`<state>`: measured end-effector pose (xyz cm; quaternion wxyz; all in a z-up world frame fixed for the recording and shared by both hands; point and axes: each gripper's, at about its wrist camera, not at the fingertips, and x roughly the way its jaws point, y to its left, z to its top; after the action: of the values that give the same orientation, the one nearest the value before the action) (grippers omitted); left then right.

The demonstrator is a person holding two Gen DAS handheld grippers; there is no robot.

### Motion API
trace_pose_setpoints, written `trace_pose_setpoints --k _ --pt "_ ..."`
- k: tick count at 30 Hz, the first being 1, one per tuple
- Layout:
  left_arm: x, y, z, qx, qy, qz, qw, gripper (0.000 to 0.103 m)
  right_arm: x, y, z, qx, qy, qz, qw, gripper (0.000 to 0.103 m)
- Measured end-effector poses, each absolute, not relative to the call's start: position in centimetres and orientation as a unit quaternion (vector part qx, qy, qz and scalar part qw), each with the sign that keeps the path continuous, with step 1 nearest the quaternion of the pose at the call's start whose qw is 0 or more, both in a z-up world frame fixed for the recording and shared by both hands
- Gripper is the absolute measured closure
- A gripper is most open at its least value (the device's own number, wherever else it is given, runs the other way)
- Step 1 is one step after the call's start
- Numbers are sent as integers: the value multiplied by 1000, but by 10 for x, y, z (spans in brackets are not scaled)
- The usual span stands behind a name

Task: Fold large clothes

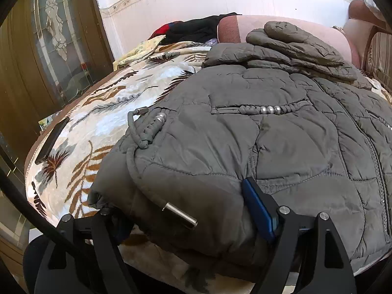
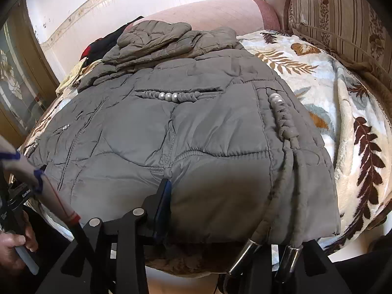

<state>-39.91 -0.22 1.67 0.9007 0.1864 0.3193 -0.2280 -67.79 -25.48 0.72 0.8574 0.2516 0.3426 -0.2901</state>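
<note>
Fingers of both the left gripper [image 1: 186, 218] and right gripper [image 2: 218, 210] stand apart astride the hem of the grey quilted jacket [image 1: 281, 132], not visibly pinching. It lies spread on the leaf-print blanket [image 1: 103, 112], sleeves folded in near the collar; the body fold seems left.

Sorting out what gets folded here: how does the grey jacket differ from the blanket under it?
The jacket is plain grey, quilted and smooth; the blanket is cream with brown and grey leaf prints and looks fleecy. The jacket carries beaded cords with metal tips; the blanket shows no trim. The jacket lies on top; the blanket is spread beneath it. Both lie fairly flat.
</note>
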Motion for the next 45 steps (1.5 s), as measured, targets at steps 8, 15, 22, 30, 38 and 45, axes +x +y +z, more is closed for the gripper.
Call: trace_pose_setpoints --k 8,15,22,30,38,45 --pt "-406 -2 21 196 304 -247 899 53 -678 -245 16 214 324 -303 870 78" --pt "-408 1 26 195 296 -255 900 69 -676 -245 17 211 327 -309 868 78" --pt "-409 0 27 193 294 -256 900 73 -676 -245 16 219 324 -308 867 78" --pt "-413 1 32 195 278 -263 903 78 -685 -243 25 223 296 -303 878 82" --pt "-415 0 33 200 270 -263 904 79 -688 -241 30 221 285 -302 883 82" --pt "-415 0 32 199 273 -264 903 79 -686 -242 26 220 296 -303 879 82"
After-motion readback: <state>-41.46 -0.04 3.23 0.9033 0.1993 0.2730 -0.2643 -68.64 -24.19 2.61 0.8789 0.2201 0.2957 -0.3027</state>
